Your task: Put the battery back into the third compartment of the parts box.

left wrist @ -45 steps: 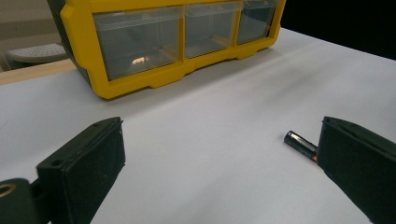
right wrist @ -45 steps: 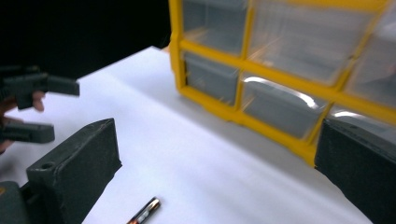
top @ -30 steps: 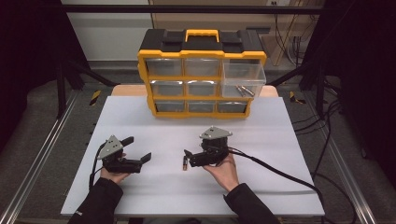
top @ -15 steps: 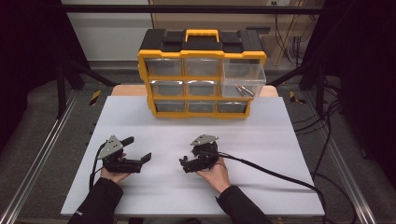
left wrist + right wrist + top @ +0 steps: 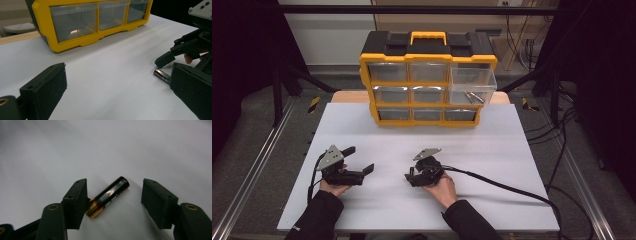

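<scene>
The battery (image 5: 107, 197) lies on the table (image 5: 512, 150) between the right gripper (image 5: 113, 195)'s jaws, its long axis running from seven to one o'clock. Those jaws have just been closing: the left pad touches its gold end, the right stands apart, nothing clamped. The left gripper (image 5: 362, 160) rests released at nine o'clock.

Black sleeves to the wrists. Black left gripper (image 5: 362, 166) with grey three-cornered plate and flat rectangular pads. Matching right gripper (image 5: 113, 195), brass-coloured rivets at its jaw joints, thick black cable trailing away from the yellow organiser (image 5: 428, 79).

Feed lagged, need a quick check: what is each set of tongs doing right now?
Left tongs: open, holding nothing.
Right tongs: open, just been closing around the battery on the table, not yet gripping it.
</scene>
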A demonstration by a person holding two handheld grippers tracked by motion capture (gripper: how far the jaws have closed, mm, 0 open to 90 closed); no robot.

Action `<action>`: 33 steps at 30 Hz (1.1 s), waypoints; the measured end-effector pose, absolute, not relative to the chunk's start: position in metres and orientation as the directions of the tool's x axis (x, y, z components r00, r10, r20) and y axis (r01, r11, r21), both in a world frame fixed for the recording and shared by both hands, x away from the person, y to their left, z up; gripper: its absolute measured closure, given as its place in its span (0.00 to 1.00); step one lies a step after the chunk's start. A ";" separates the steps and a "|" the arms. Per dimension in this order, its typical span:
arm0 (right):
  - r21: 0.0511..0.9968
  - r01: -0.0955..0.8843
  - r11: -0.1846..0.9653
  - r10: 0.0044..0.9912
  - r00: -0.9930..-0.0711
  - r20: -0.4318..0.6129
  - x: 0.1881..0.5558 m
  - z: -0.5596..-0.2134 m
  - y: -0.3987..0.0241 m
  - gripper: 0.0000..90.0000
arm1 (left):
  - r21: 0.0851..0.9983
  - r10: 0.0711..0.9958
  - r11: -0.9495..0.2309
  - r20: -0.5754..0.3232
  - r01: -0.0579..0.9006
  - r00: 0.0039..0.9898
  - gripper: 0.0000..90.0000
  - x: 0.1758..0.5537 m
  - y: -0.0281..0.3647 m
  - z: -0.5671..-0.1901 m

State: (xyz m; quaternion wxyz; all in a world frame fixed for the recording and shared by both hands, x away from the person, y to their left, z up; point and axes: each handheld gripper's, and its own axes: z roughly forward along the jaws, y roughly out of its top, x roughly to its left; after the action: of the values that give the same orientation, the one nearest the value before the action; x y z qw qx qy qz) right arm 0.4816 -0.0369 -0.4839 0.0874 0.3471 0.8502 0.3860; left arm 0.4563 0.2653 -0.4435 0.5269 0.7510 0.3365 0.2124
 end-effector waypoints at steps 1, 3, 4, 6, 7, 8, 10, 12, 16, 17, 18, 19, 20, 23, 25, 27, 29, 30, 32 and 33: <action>0.717 0.521 0.463 0.659 -0.743 0.114 0.481 -0.484 -0.037 0.46 | 0.935 0.730 -0.217 -0.036 0.282 0.683 0.01 0.456 0.265 -0.443; 0.710 0.522 0.472 0.655 -0.747 0.114 0.482 -0.482 -0.038 0.55 | 0.934 0.730 -0.217 -0.037 0.283 0.682 0.01 0.456 0.265 -0.443; 0.708 0.522 0.476 0.651 -0.750 0.116 0.482 -0.482 -0.038 0.59 | 0.934 0.730 -0.217 -0.037 0.283 0.682 0.01 0.456 0.265 -0.443; 0.706 0.527 0.474 0.654 -0.747 0.118 0.481 -0.481 -0.038 0.63 | 0.934 0.730 -0.218 -0.036 0.282 0.683 0.01 0.456 0.265 -0.443; 0.702 0.531 0.474 0.655 -0.746 0.121 0.481 -0.481 -0.038 0.66 | 0.935 0.729 -0.217 -0.036 0.281 0.683 0.01 0.456 0.265 -0.443; 0.698 0.535 0.477 0.654 -0.746 0.124 0.481 -0.481 -0.039 0.69 | 0.935 0.730 -0.217 -0.036 0.281 0.683 0.01 0.456 0.265 -0.443; 0.697 0.535 0.477 0.652 -0.747 0.128 0.481 -0.480 -0.039 0.74 | 0.935 0.730 -0.216 -0.037 0.282 0.682 0.01 0.456 0.265 -0.443; 0.686 0.548 0.479 0.656 -0.743 0.136 0.481 -0.479 -0.039 0.79 | 0.935 0.730 -0.217 -0.036 0.281 0.683 0.01 0.456 0.265 -0.443; 0.680 0.558 0.475 0.662 -0.736 0.142 0.482 -0.479 -0.040 0.85 | 0.934 0.729 -0.218 -0.036 0.282 0.683 0.01 0.456 0.265 -0.443; 0.679 0.561 0.473 0.664 -0.734 0.144 0.482 -0.479 -0.040 0.86 | 0.934 0.729 -0.218 -0.036 0.282 0.683 0.01 0.456 0.265 -0.443; 0.676 0.563 0.475 0.664 -0.733 0.145 0.482 -0.479 -0.040 0.86 | 0.934 0.729 -0.218 -0.036 0.282 0.683 0.01 0.456 0.265 -0.443; 0.677 0.565 0.472 0.664 -0.733 0.148 0.482 -0.479 -0.040 0.86 | 0.934 0.729 -0.218 -0.036 0.282 0.683 0.01 0.456 0.265 -0.443; 0.675 0.564 0.475 0.662 -0.734 0.148 0.482 -0.479 -0.040 0.86 | 0.934 0.729 -0.218 -0.036 0.282 0.683 0.01 0.456 0.265 -0.443; 0.675 0.568 0.472 0.660 -0.735 0.157 0.483 -0.478 -0.041 0.86 | 0.935 0.730 -0.217 -0.036 0.281 0.683 0.01 0.456 0.265 -0.443; 0.676 0.571 0.465 0.658 -0.734 0.168 0.482 -0.475 -0.041 0.86 | 0.935 0.730 -0.216 -0.036 0.281 0.682 0.01 0.456 0.265 -0.443; 0.684 0.562 0.464 0.651 -0.740 0.167 0.481 -0.471 -0.043 0.86 | 0.935 0.730 -0.216 -0.035 0.280 0.683 0.01 0.456 0.265 -0.443; 0.696 0.558 0.452 0.654 -0.738 0.167 0.481 -0.464 -0.045 0.86 | 0.935 0.730 -0.216 -0.035 0.280 0.683 0.01 0.456 0.265 -0.443; 0.703 0.554 0.447 0.655 -0.738 0.164 0.480 -0.459 -0.047 0.86 | 0.935 0.730 -0.216 -0.036 0.280 0.682 0.01 0.456 0.265 -0.443; 0.721 0.538 0.436 0.654 -0.740 0.157 0.480 -0.450 -0.051 0.86 | 0.935 0.730 -0.217 -0.036 0.281 0.682 0.01 0.456 0.265 -0.443; 0.724 0.542 0.426 0.659 -0.734 0.162 0.479 -0.447 -0.052 0.86 | 0.935 0.730 -0.217 -0.035 0.281 0.682 0.01 0.456 0.265 -0.443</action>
State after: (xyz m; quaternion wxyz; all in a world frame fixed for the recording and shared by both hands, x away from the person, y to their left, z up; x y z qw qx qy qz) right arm 0.4794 -0.0524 -0.4466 0.0731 0.3571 0.8412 0.3995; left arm 0.4560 0.2654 -0.4432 0.5273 0.7504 0.3368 0.2131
